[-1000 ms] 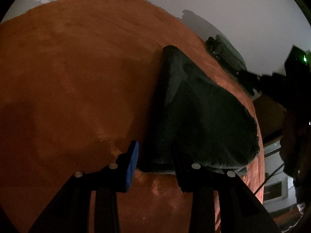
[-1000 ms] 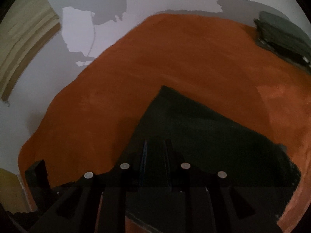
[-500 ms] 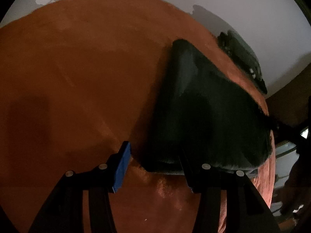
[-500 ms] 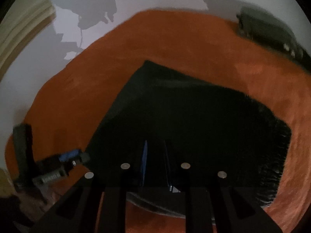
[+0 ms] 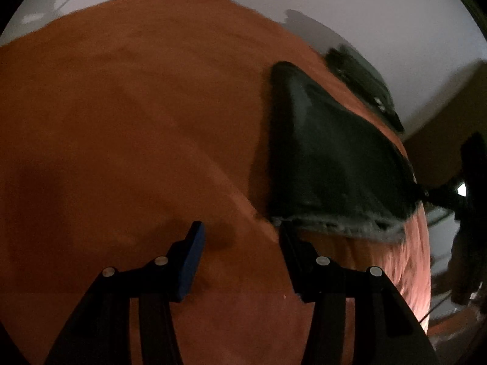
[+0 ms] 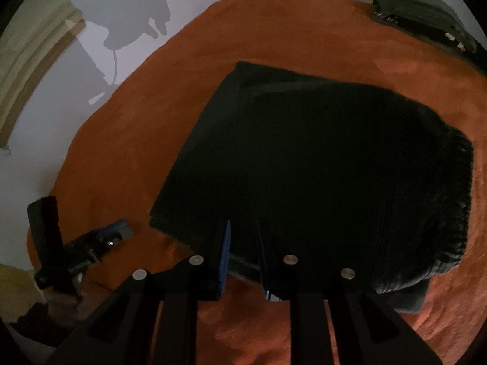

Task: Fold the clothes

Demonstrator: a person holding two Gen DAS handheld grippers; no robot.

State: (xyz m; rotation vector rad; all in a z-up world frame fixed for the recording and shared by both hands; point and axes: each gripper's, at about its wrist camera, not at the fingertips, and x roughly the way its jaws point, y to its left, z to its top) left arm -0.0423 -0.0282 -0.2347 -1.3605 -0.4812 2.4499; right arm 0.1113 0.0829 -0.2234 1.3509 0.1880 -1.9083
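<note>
Orange surface point(image 6: 304, 30) mostly bare. Dark garment point(image 6: 319, 167) lying on it as a compact folded rectangle, so folding apparently near done. Folded pile point(image 6: 420, 9) at far edge. Right gripper point(image 6: 243, 243) clamped on garment's near hem; left gripper point(image 5: 240, 237) spread, empty, just beside garment's corner.

The near edge of the dark folded garment point(image 6: 319, 167) runs behind the right hand-held gripper point(image 6: 243, 240), so whether its narrowly parted fingers pinch the cloth cannot be told. In the left wrist view the garment's point(image 5: 328, 158) far right corner dissolves into blur against a dark shape there. The second dark pile point(image 6: 420, 15) at the far edge of the orange blanket point(image 6: 274, 30) is too dim and small to identify, and the frame cuts it off. The blanket point(image 5: 121, 121) itself runs out of both views.
</note>
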